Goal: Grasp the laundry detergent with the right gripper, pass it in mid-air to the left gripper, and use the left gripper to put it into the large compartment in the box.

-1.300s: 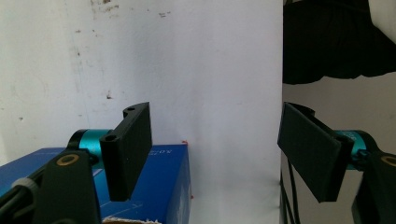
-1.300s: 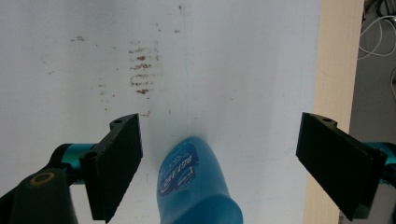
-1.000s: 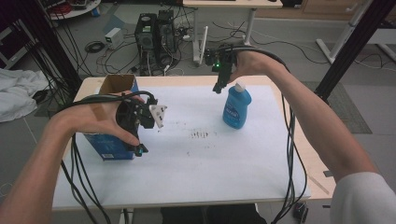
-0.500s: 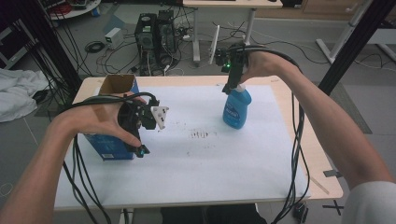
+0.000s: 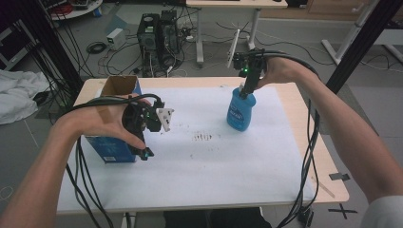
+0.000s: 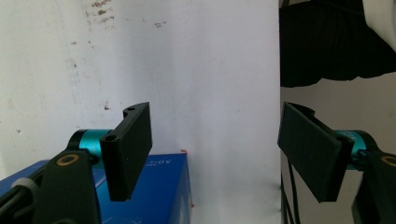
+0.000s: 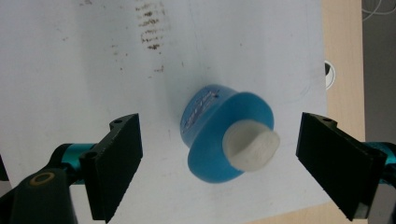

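A blue bottle (image 5: 240, 112) with a white cap stands upright on the white sheet at the table's far right. My right gripper (image 5: 245, 87) points straight down just above its cap. In the right gripper view this gripper (image 7: 220, 123) is open wide, and the bottle (image 7: 208, 140) with its cap (image 7: 250, 150) sits between the jaws, apart from both. At the left, my left gripper (image 5: 143, 147) is held beside a blue cardboard box (image 5: 110, 148) with an open top. It is open (image 6: 215, 116) with nothing between the jaws, and the box's corner (image 6: 154, 196) lies below them.
The white sheet (image 5: 214, 175) covers most of the wooden table (image 5: 304, 128), with dark smudges (image 5: 204, 137) at its middle. Cables trail off the front edge from both grippers. A computer tower (image 5: 157, 33) and loose cables lie on the floor behind the table.
My right gripper has swung from the bottle's far left side to directly over its cap and turned to point down. The left gripper has stayed by the box.
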`<state>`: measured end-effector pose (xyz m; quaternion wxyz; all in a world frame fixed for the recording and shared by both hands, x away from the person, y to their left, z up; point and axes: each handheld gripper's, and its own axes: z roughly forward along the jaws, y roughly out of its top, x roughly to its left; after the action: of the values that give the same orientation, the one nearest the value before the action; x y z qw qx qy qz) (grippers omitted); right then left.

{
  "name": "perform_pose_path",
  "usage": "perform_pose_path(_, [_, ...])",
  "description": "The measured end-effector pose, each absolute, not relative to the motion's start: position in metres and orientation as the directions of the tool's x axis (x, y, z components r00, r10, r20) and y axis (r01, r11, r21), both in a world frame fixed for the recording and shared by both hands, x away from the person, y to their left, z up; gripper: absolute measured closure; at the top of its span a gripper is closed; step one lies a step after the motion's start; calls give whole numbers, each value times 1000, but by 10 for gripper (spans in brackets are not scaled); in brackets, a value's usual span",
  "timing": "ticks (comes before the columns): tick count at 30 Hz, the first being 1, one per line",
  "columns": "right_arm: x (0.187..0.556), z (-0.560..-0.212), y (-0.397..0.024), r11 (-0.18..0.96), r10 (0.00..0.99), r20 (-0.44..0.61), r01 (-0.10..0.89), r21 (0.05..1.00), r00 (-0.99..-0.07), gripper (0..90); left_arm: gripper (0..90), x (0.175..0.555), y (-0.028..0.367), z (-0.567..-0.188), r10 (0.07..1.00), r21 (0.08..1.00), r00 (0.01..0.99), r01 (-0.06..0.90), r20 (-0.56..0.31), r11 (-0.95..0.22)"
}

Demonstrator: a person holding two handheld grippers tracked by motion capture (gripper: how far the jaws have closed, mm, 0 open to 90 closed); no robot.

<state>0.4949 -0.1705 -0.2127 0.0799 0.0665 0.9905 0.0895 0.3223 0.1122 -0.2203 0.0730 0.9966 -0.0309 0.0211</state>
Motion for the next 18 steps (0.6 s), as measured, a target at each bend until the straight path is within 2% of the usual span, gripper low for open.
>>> perform_pose_path(1, [493, -214, -179, 966, 197, -147, 166, 198, -969, 136, 264, 322, 111, -221, -64, 143, 997, -70, 46, -987])
perform_pose_path(4, [492, -215, -182, 961, 217, -147, 185, 204, -965, 136, 264, 322, 110, -222, -63, 148, 997, -69, 46, -987])
perform_pose_path(6, [492, -219, -195, 931, 299, -144, 256, 261, -943, 136, 264, 322, 109, -223, -73, 150, 996, -80, 46, -986])
perform_pose_path(9, [492, -220, -198, 923, 312, -146, 263, 281, -939, 136, 264, 322, 108, -224, -72, 152, 996, -78, 46, -985])
perform_pose_path(10, [492, -227, -206, 897, 361, -109, 312, 313, -926, 136, 264, 322, 108, -224, -72, 153, 996, -78, 45, -985])
perform_pose_path(15, [491, -233, -209, 887, 392, -120, 341, 312, -912, 136, 264, 322, 108, -224, -72, 160, 996, -78, 46, -984])
perform_pose_path(16, [489, -242, -219, 834, 471, -101, 406, 375, -876, 136, 264, 322, 109, -225, -72, 159, 996, -78, 46, -984])
perform_pose_path(18, [488, -247, -224, 805, 506, -78, 438, 400, -859, 136, 264, 322, 109, -225, -70, 157, 997, -76, 44, -985])
